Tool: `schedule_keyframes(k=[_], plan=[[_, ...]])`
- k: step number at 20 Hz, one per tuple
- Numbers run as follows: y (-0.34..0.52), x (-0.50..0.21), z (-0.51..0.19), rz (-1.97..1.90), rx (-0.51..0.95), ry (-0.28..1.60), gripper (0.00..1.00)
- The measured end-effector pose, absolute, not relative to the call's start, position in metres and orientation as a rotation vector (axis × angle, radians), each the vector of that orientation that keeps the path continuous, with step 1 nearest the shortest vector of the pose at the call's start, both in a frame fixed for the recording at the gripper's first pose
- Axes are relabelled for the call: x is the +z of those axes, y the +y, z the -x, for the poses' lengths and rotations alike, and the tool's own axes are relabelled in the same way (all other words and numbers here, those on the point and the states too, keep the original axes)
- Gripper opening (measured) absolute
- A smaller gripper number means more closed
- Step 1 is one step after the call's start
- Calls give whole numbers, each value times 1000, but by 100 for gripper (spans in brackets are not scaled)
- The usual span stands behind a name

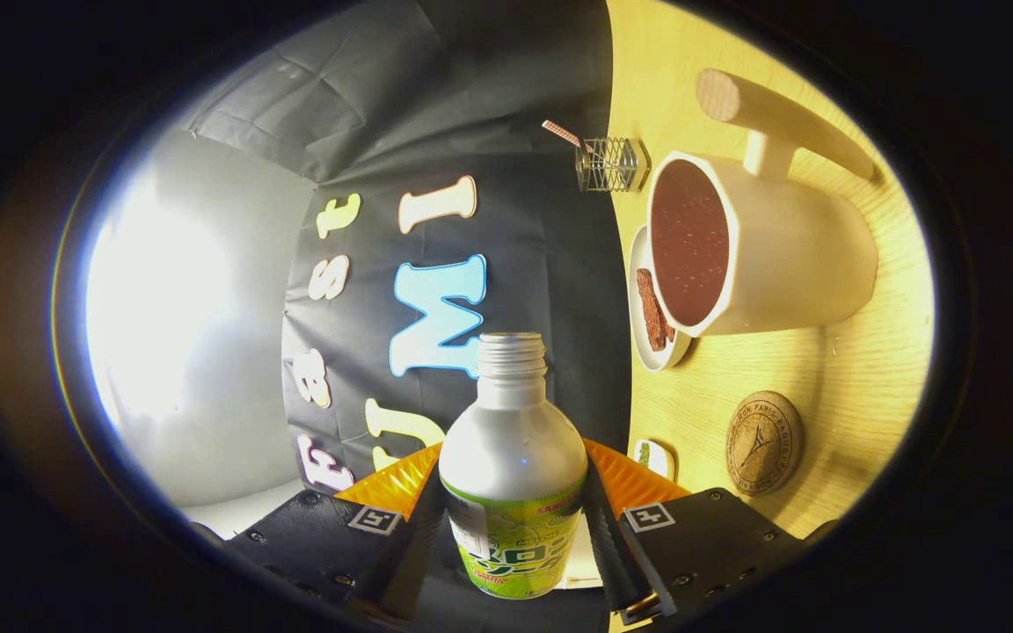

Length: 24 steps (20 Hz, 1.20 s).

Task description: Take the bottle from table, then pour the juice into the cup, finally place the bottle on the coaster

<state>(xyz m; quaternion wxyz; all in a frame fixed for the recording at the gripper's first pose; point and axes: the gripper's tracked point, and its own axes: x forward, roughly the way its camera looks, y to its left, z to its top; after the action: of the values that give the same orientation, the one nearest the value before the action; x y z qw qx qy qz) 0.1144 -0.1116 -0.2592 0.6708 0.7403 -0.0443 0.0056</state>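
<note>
Pale wooden table (858, 378) runs up one side, seen tipped because the claw (513, 519) is rolled over, its fingers pressed on either flank of the bottle (513, 466) between them. Uncapped mouth points ahead, short of the cup (761, 255), which already looks dark-filled; the coaster (763, 442) lies bare nearby for the set-down.

Bottle (512, 466) clamped between fingers of hand-held gripper (513, 527), neck pointing ahead. Desk (858, 369) off to one side. Cup (757, 246) on desk beyond fingers, small plate (647, 338) touching its rim, coaster (763, 441) nearer fingers, wire holder (612, 164) furthest.
</note>
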Motion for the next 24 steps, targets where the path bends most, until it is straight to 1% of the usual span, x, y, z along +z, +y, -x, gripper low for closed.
schedule_keyframes(k=[13,24], plan=[[-119,-256,-112,-1812,31,-168,76],[-118,-258,-114,-1856,49,-182,77]])
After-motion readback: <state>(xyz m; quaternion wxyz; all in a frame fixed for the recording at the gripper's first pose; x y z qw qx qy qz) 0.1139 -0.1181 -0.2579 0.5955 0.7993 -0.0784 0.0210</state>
